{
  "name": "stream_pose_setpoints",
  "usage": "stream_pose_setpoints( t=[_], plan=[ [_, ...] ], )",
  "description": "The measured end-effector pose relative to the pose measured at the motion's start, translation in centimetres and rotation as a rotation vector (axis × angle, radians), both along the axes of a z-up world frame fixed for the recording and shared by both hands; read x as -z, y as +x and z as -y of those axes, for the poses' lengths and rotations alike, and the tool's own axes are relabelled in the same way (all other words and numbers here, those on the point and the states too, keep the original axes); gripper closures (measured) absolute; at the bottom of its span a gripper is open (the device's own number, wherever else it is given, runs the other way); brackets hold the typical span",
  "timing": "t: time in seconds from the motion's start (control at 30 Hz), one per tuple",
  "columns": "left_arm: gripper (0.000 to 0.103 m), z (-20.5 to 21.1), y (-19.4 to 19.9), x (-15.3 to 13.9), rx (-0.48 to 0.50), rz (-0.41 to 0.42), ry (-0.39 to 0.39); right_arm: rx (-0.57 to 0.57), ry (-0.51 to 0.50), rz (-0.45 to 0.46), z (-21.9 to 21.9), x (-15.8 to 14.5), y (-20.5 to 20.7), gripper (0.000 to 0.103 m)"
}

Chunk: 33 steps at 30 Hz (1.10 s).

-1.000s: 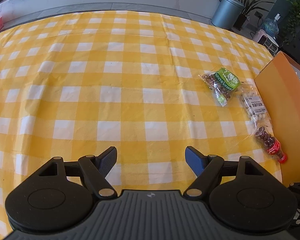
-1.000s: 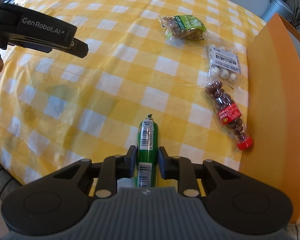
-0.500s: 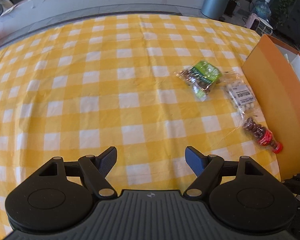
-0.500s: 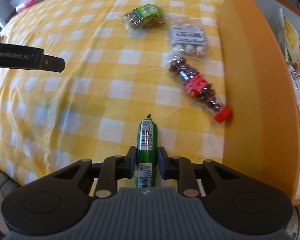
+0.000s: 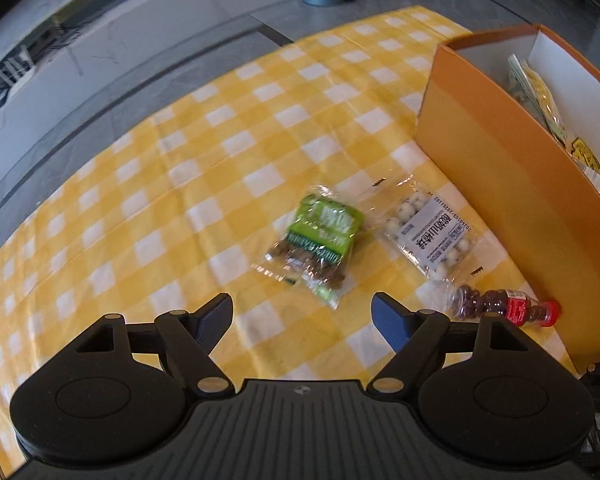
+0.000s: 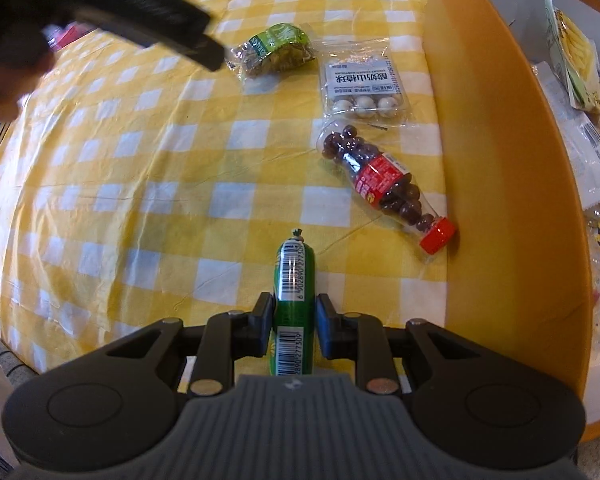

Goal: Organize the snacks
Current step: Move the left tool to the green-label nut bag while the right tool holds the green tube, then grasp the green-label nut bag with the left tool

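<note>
Yellow-checked tablecloth (image 5: 228, 148), snacks beside an orange box (image 6: 500, 168).

A green sausage stick (image 6: 294, 280) is clamped in the right gripper (image 6: 293, 320); it could be knocked against the box wall. The left gripper (image 5: 302, 316), jaws apart and empty, is held near the green nut packet (image 5: 320, 240), which could be pushed aside.

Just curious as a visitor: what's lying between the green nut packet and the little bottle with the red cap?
A clear packet of white balls lies between the green nut packet and the bottle, plainest in the right wrist view.
</note>
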<state>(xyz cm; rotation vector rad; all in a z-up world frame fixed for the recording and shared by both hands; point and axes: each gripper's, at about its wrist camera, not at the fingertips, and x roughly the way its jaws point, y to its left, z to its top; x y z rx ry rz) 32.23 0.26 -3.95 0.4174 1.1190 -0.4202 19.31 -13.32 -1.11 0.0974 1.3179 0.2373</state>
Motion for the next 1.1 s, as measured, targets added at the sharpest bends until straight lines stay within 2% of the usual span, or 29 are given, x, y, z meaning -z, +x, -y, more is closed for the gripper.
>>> stream_pose_setpoints(
  t=[0.17, 0.37, 0.5, 0.53, 0.7, 0.8, 0.83, 0.87, 0.93, 1.0, 1.1],
  plan=[
    [0.01, 2.3, 2.5, 2.0, 0.068, -0.06, 0.052, -0.018, 0.006, 0.01, 0.2, 0.0, -0.1, 0.081],
    [0.01, 3.8, 4.7, 3.6, 0.095, -0.125, 0.028, -0.029, 0.006, 0.022, 0.2, 0.0, -0.3, 0.081],
    [0.008, 4.5, 5.3, 5.3, 0.092, -0.111, 0.085, -0.025, 0.011, 0.025, 0.3, -0.1, -0.4, 0.081],
    [0.005, 4.6, 5.4, 5.6, 0.097, -0.105, 0.098, -0.026, 0.011, 0.025, 0.3, -0.2, -0.5, 0.081],
    [0.004, 3.4, 6.4, 5.9, 0.052, -0.149, 0.022, -0.029, 0.01, 0.028, 0.3, -0.3, -0.5, 0.081],
    [0.013, 2.3, 6.9, 5.9, 0.029, -0.166, -0.025, -0.027, 0.013, 0.03, 0.3, -0.3, -0.5, 0.081],
    [0.023, 2.1, 6.9, 5.8, 0.021, -0.162, -0.027, -0.027, 0.013, 0.03, 0.4, -0.4, -0.6, 0.081],
    [0.037, 1.8, 6.9, 5.6, 0.012, -0.161, -0.028, -0.028, 0.013, 0.031, 0.4, -0.4, -0.6, 0.081],
    [0.05, 1.4, 7.0, 5.3, -0.006, -0.168, -0.024, -0.027, 0.013, 0.03, 0.3, -0.4, -0.6, 0.081],
    [0.054, 0.9, 6.9, 5.3, -0.02, -0.177, -0.02, -0.027, 0.013, 0.03, 0.3, -0.4, -0.6, 0.081],
    [0.068, 0.3, 6.6, 4.9, -0.087, -0.181, -0.022, -0.026, 0.012, 0.031, 0.4, -0.4, -0.6, 0.081]
  ],
)
